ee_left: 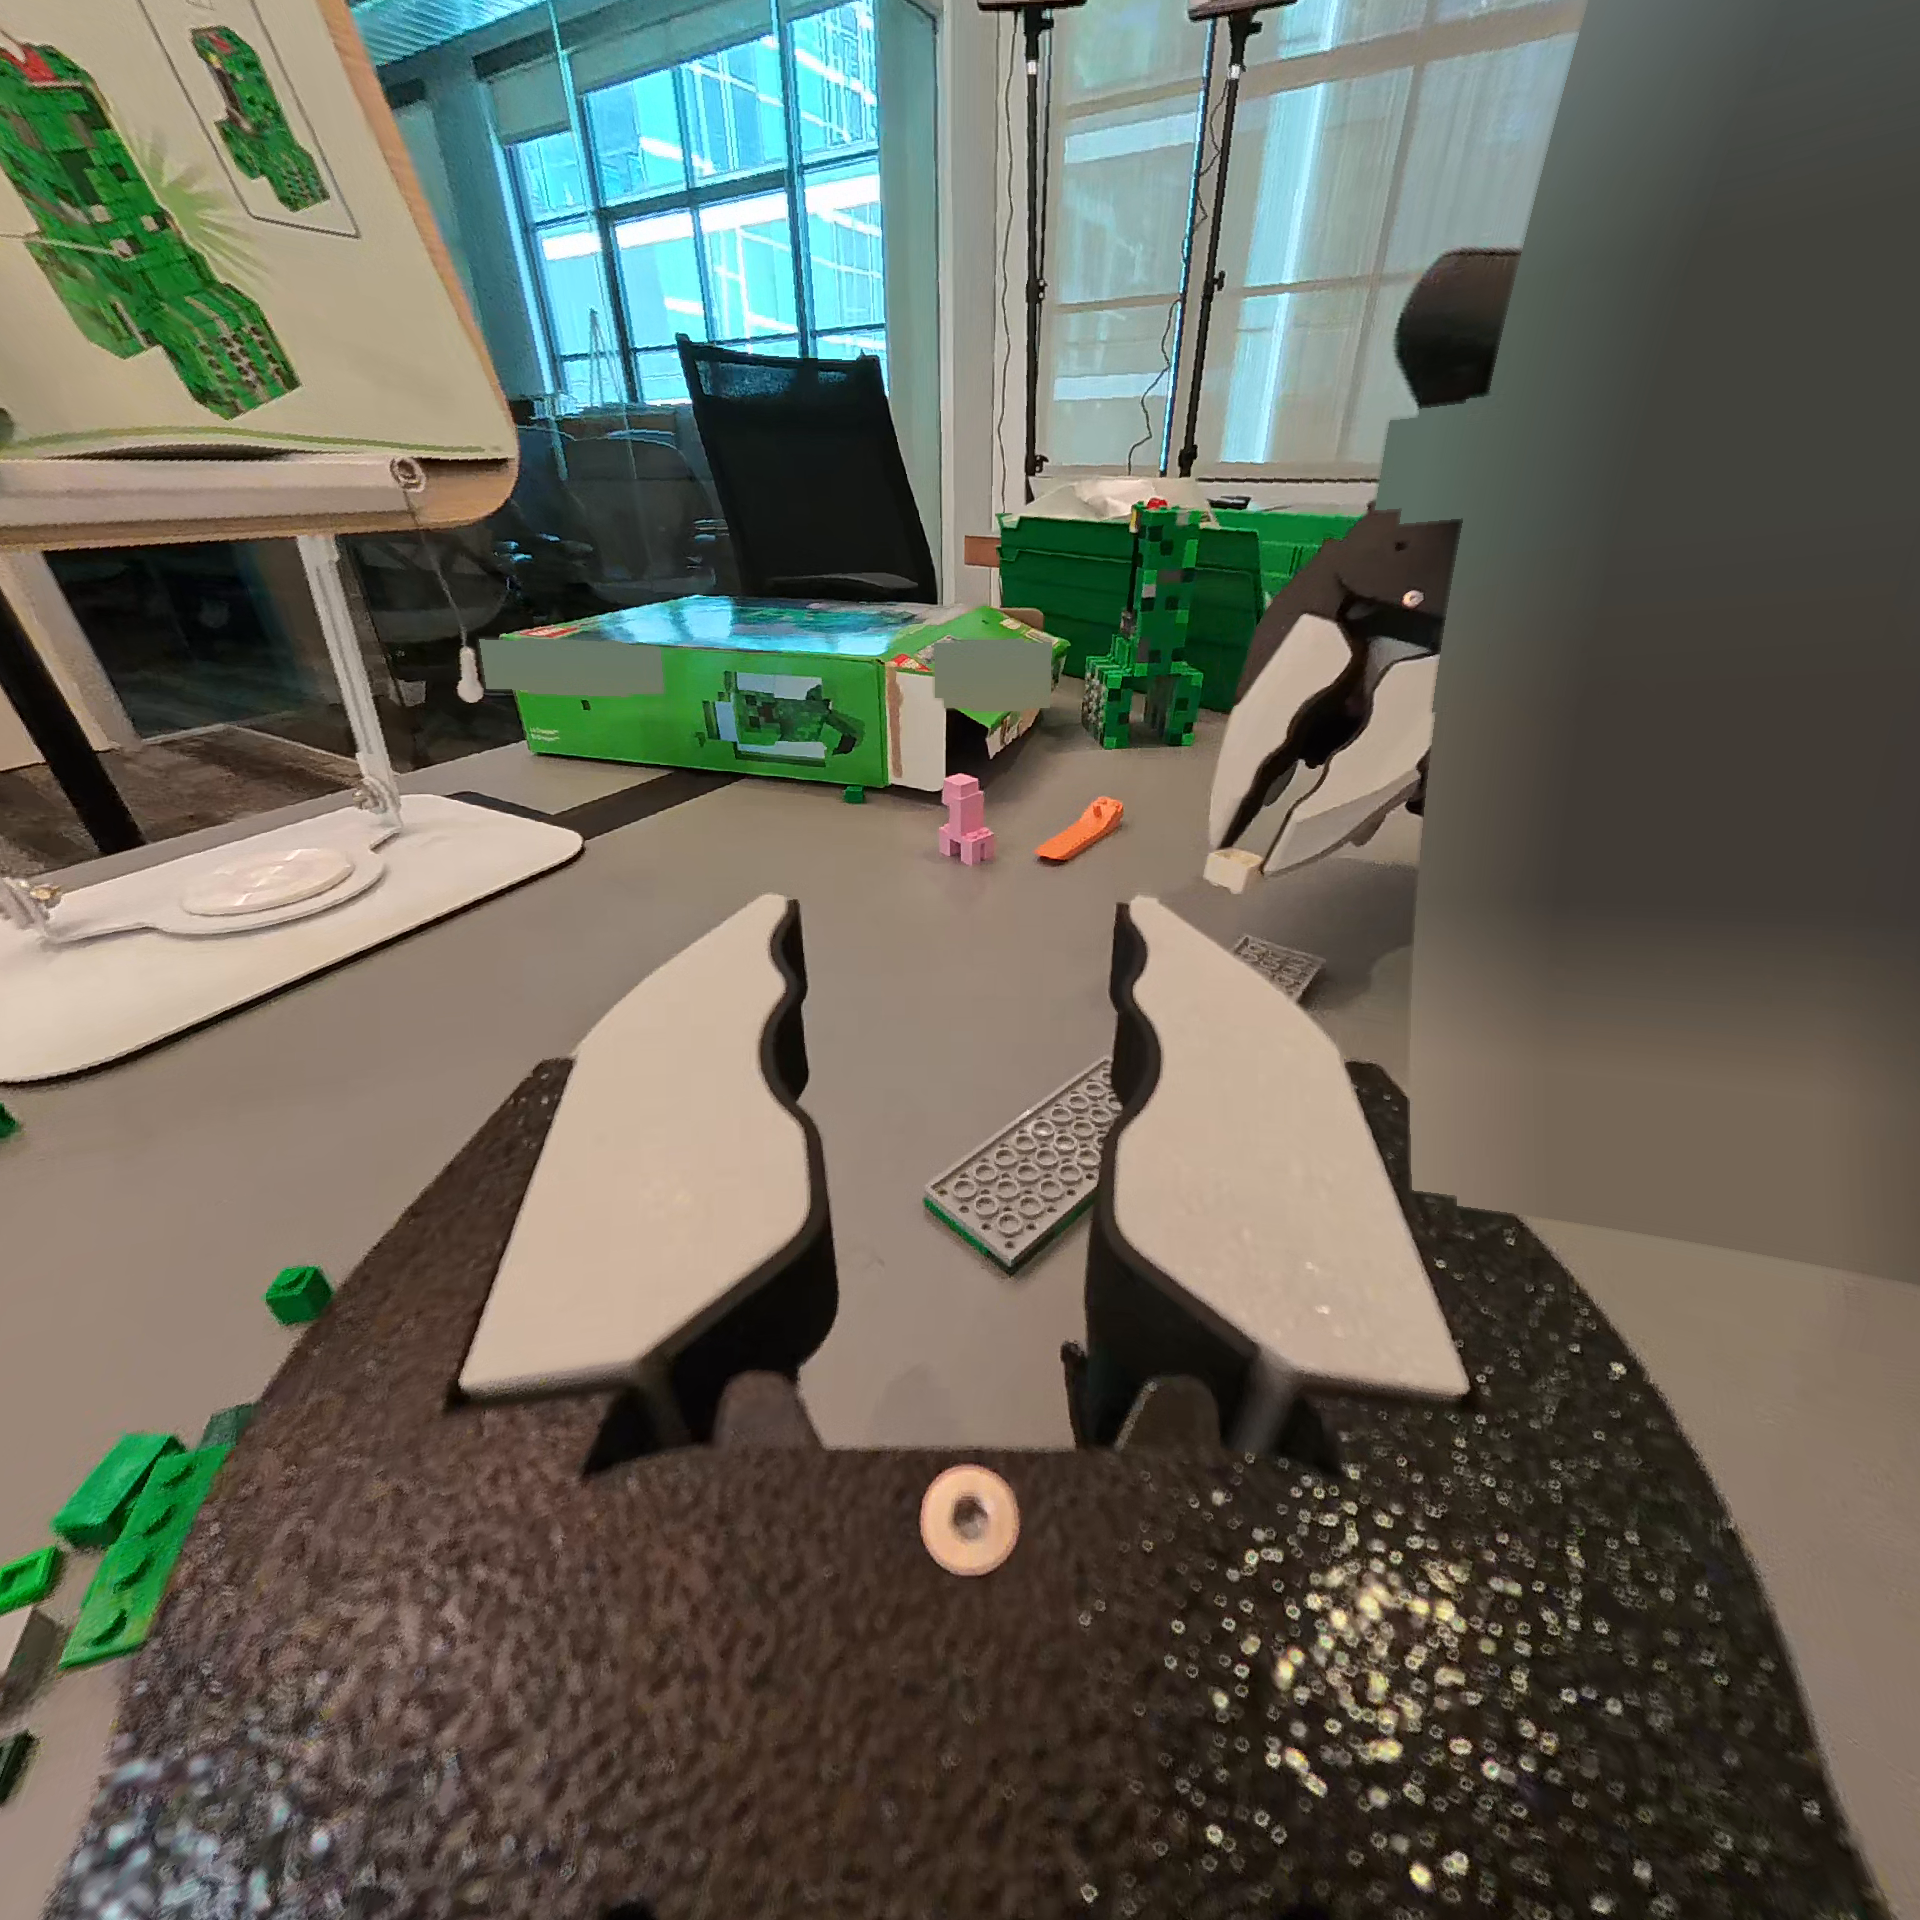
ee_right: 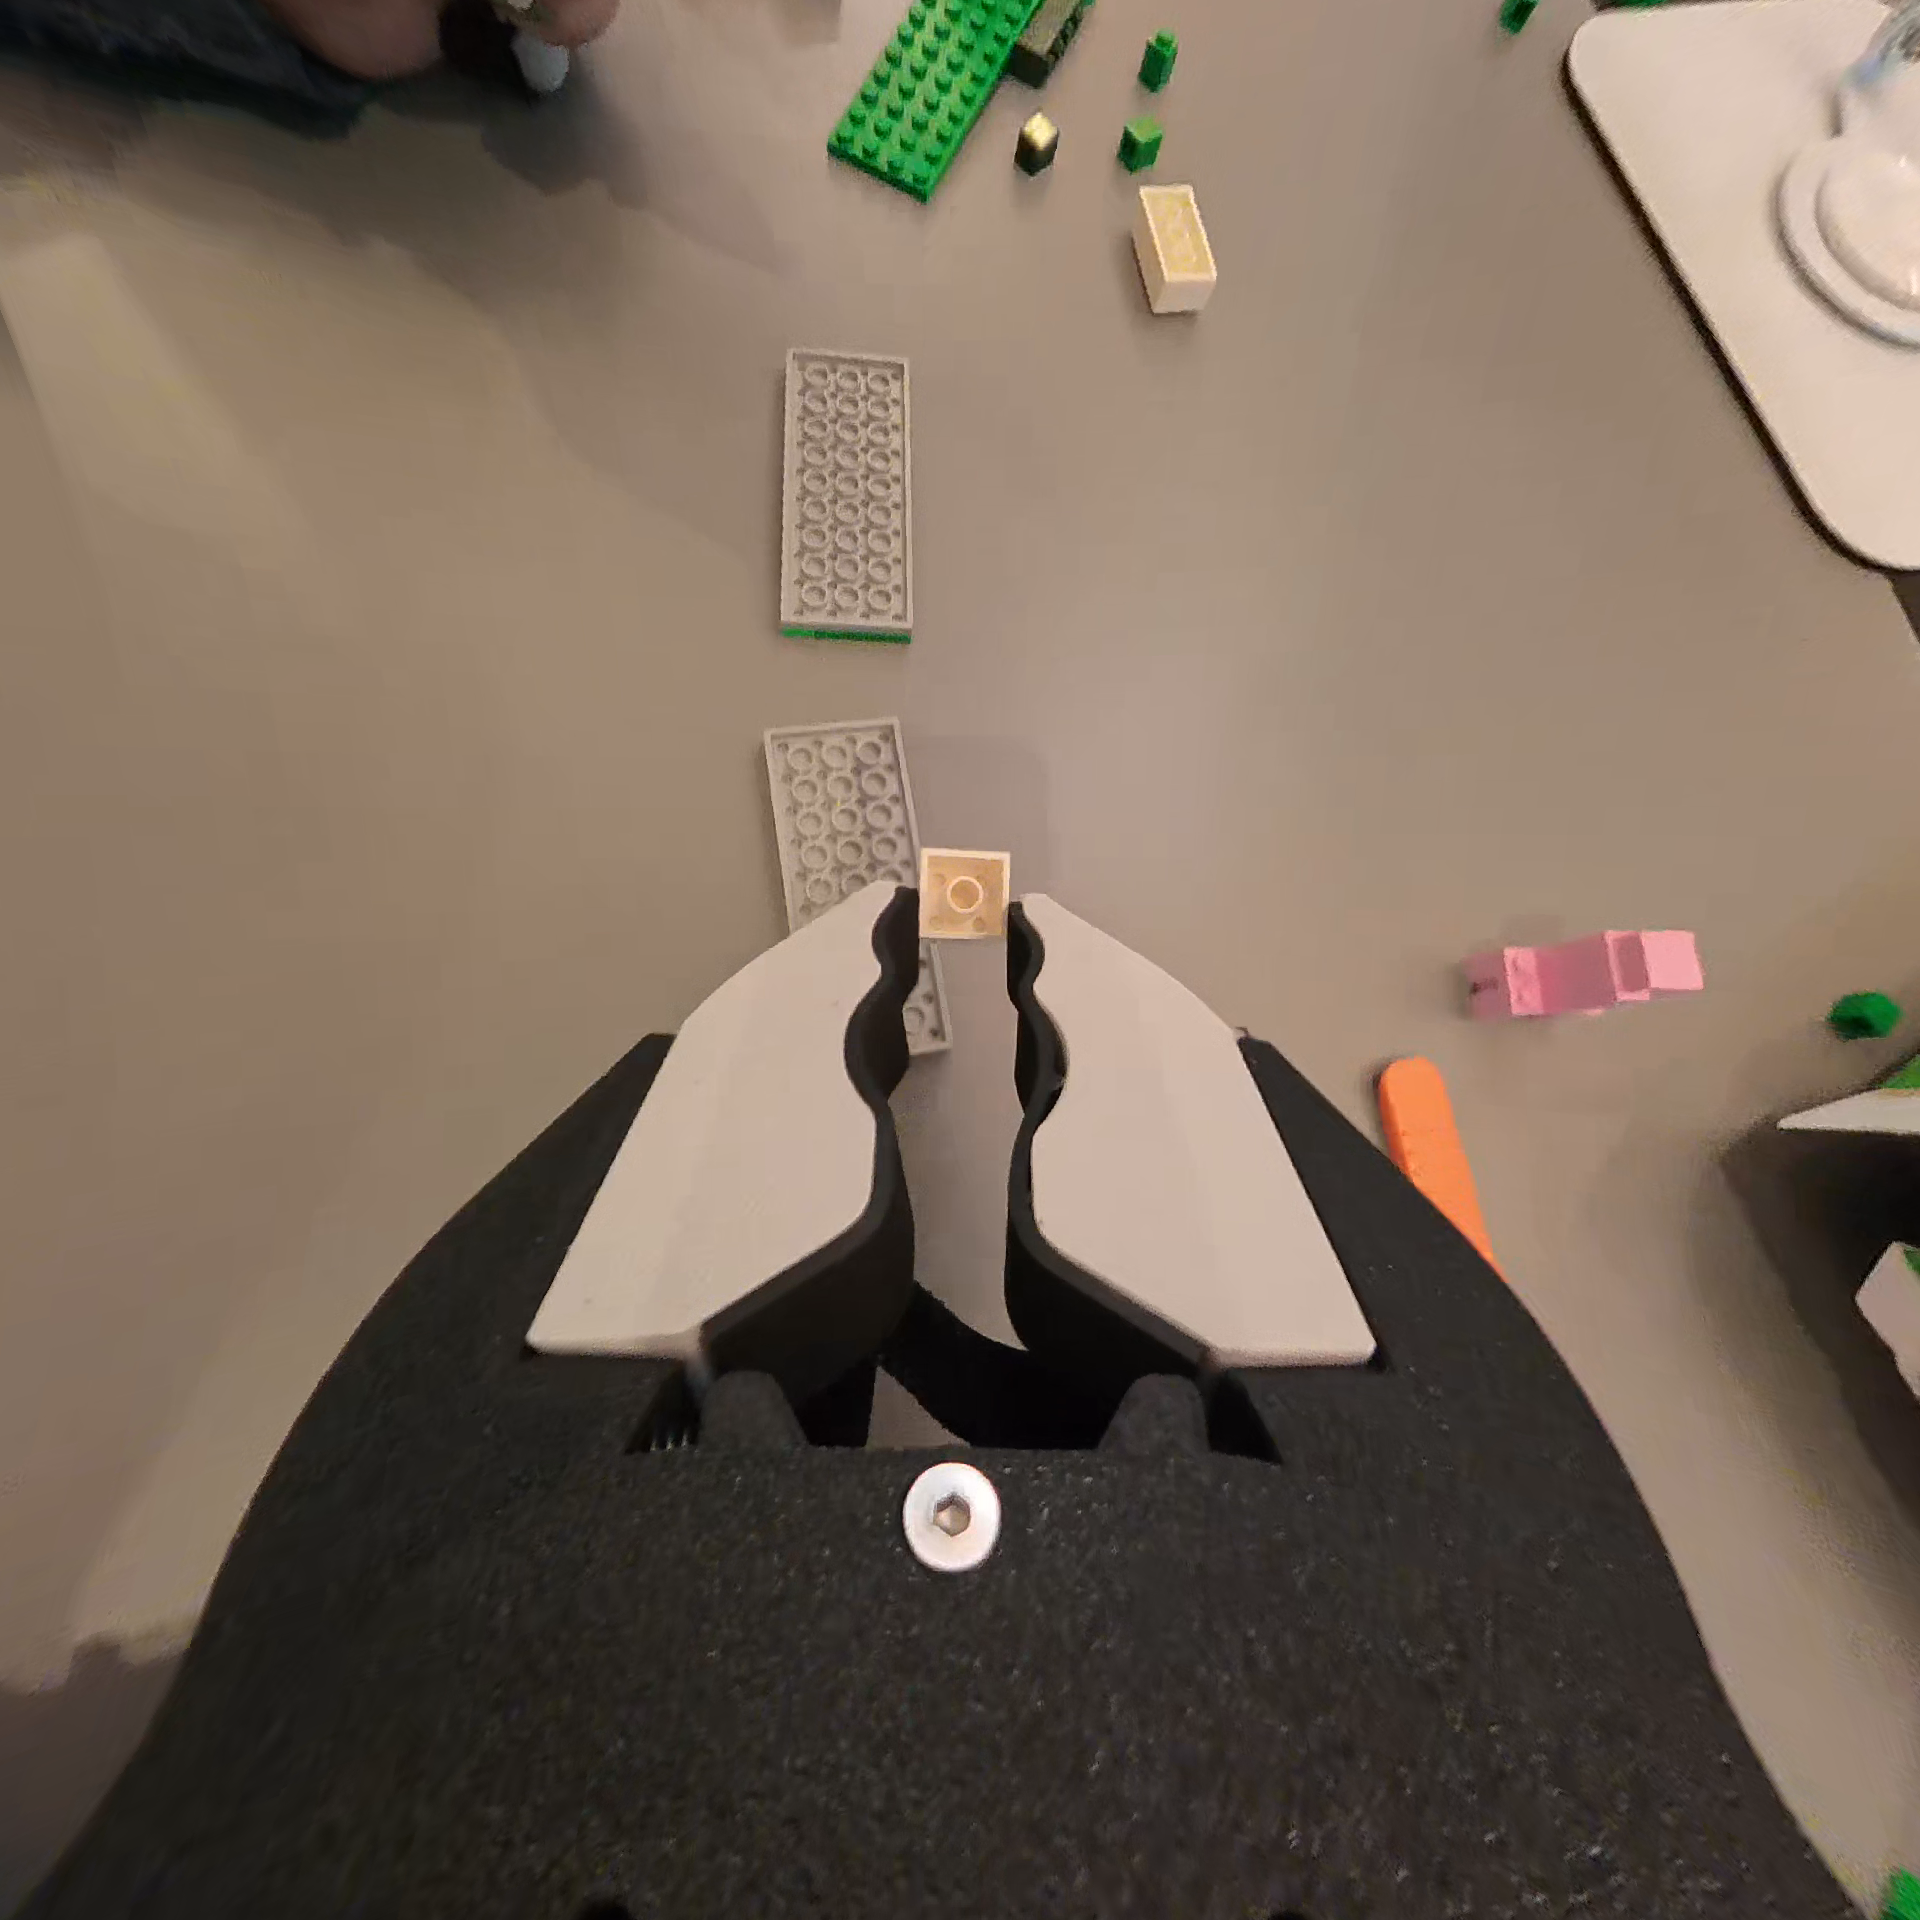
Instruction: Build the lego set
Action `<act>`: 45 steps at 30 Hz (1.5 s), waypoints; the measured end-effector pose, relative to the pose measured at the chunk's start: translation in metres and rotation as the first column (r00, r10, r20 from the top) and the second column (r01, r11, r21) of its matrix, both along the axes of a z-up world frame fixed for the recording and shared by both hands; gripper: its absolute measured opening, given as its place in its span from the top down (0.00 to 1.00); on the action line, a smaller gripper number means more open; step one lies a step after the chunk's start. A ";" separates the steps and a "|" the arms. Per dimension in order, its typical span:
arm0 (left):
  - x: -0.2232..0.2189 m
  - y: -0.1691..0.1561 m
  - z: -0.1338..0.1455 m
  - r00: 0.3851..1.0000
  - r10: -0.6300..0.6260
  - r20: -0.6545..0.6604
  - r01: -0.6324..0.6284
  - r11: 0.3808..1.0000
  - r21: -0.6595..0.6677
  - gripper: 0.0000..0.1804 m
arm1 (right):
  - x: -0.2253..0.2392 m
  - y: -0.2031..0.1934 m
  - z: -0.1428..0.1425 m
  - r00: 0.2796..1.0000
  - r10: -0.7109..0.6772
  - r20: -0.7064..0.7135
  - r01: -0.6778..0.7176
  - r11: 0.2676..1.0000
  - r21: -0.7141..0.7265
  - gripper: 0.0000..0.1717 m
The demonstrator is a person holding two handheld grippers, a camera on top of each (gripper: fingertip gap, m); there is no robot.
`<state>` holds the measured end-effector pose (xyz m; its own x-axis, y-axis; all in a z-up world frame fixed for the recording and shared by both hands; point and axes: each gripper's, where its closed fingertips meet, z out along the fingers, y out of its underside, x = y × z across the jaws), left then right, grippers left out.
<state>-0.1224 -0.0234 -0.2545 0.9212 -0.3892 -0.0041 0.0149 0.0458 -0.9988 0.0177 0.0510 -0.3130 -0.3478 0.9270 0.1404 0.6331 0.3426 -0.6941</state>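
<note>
Two fingers of left gripper (ee_left: 956, 925) spread wide over grey table (ee_left: 416, 1174), nothing between; long grey plate (ee_left: 1023, 1169) below right finger. Right gripper (ee_right: 963, 906) pinching small cream square brick (ee_right: 964, 894) at fingertips, above shorter grey plate (ee_right: 836, 810)

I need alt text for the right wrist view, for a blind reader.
The right tongs grip a small cream square brick by its sides, above a grey table with two grey plates, a pink figure and green pieces.
</note>
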 end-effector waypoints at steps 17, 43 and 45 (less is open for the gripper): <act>0.011 0.003 -0.004 0.998 -0.041 -0.056 0.041 0.999 -0.007 0.71 | 0.001 -0.021 -0.024 0.989 0.105 0.105 -0.104 0.994 -0.018 0.91; 0.014 0.003 -0.006 0.996 -0.062 -0.068 0.061 0.998 -0.021 0.72 | -0.001 -0.024 -0.029 0.985 0.130 0.111 -0.132 0.991 0.012 0.91; 0.014 0.003 -0.005 0.996 -0.064 -0.067 0.062 0.998 -0.021 0.72 | -0.002 -0.024 -0.029 0.985 0.130 0.111 -0.133 0.991 0.015 0.91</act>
<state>-0.1084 -0.0200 -0.2598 0.8927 -0.4469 -0.0574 -0.0501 0.0281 -0.9983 0.0161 0.0269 -0.3423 -0.4809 0.8692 0.1149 0.6531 0.4425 -0.6145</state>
